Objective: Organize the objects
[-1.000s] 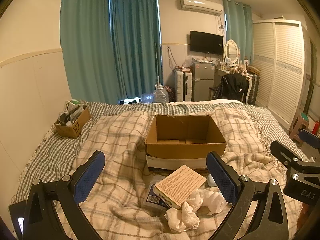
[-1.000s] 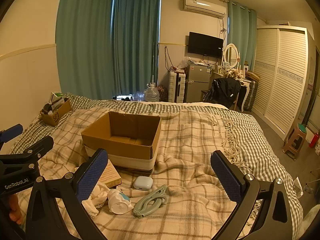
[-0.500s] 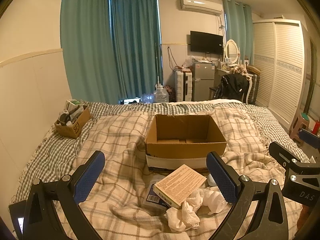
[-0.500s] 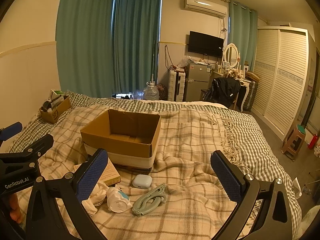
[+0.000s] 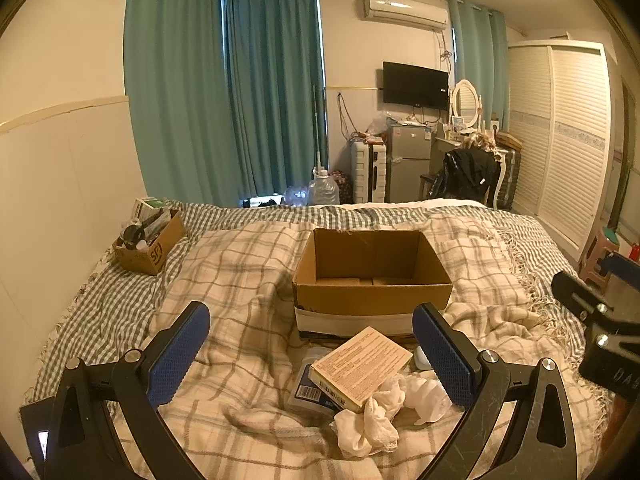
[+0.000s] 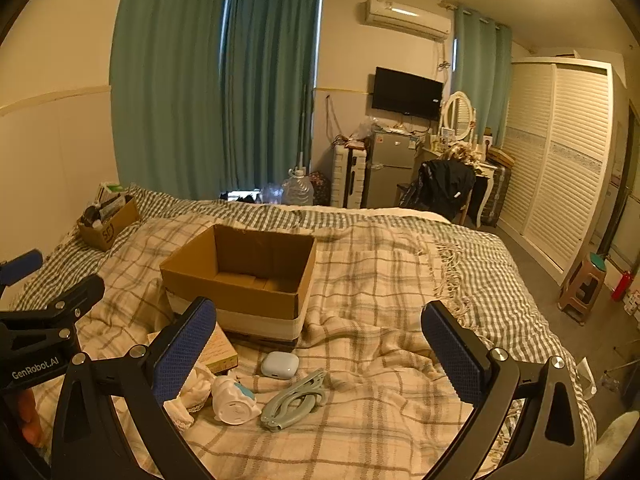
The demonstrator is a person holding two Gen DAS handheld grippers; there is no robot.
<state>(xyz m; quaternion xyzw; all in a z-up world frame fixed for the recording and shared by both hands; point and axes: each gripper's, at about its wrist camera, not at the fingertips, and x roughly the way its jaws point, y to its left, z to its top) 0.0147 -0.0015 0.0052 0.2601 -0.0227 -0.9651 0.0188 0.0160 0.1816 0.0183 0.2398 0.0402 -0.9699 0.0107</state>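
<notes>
An open, empty cardboard box (image 5: 372, 276) (image 6: 244, 276) stands on the plaid blanket on the bed. In front of it lie a tan book (image 5: 360, 365) on a blue-labelled packet (image 5: 308, 392), a crumpled white cloth (image 5: 372, 420), a white earbud case (image 6: 279, 364), a white mask (image 6: 232, 402) and a pale green folding hanger (image 6: 294, 398). My left gripper (image 5: 310, 354) is open and empty above the book. My right gripper (image 6: 318, 346) is open and empty above the case and hanger.
A small cardboard box of odds and ends (image 5: 148, 242) sits at the bed's far left by the wall. Beyond the bed are green curtains, a fridge (image 5: 408, 162), a chair with a dark jacket and a white wardrobe (image 5: 568, 140). A stool (image 6: 582, 286) stands on the right.
The right gripper has drifted slightly, so the box and small items sit a little lower and nearer in its view. The left gripper has barely moved.
</notes>
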